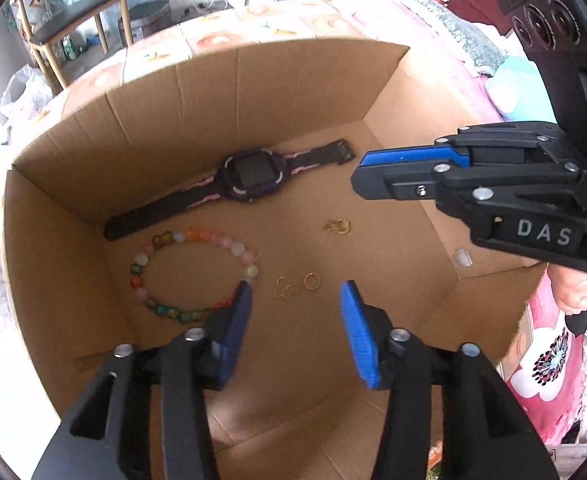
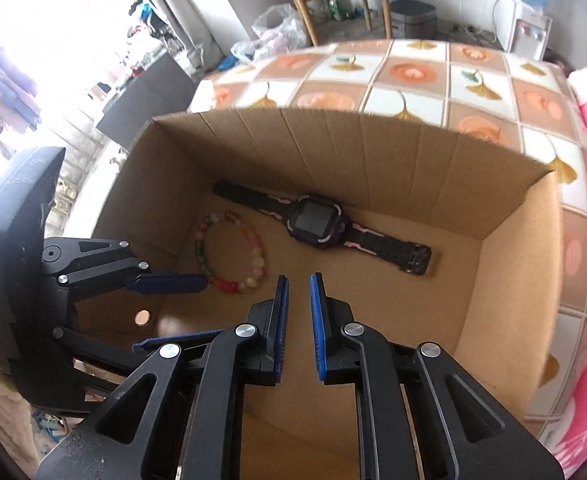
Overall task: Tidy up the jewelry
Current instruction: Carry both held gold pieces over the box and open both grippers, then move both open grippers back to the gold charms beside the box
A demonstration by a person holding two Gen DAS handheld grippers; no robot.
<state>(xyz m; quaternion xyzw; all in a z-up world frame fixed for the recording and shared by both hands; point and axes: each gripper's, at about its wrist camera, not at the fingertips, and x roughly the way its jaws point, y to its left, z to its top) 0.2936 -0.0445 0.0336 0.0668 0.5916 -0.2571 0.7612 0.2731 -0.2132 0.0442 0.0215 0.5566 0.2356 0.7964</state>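
Both tongs hang over the cardboard box (image 1: 301,92), tipped down into it. The left gripper (image 1: 295,300) stands released, jaws well apart with nothing between them; the right gripper (image 2: 298,280) shows a narrow gap between its blue pads, empty too — loosened, not clenched.

Taking the smartwatch (image 1: 249,178) as the marker: it lies flat along the box's far wall, its long axis running along that wall, strap ends stretched out both ways. On the near side of the watch's left strap sits the bead bracelet (image 1: 191,276), a closed loop lying flat, and the left gripper's left pad hangs right at its rim. Nearer than the watch face, straight ahead of the left jaws, lie the thin gold hoops (image 1: 295,286) — tiny wire rings, one tangled pair and one single. A small gold charm (image 1: 338,226) rests just nearer than the watch's right strap.

The left hand looks the nearer to the hoops and bracelet, I'd judge. Beads: glossy, rounded, many-coloured — easy to pinch. Hoops: thin, flat on matte cardboard, likely awkward. Watch: dark rubbery strap with pink trim, hard square face.
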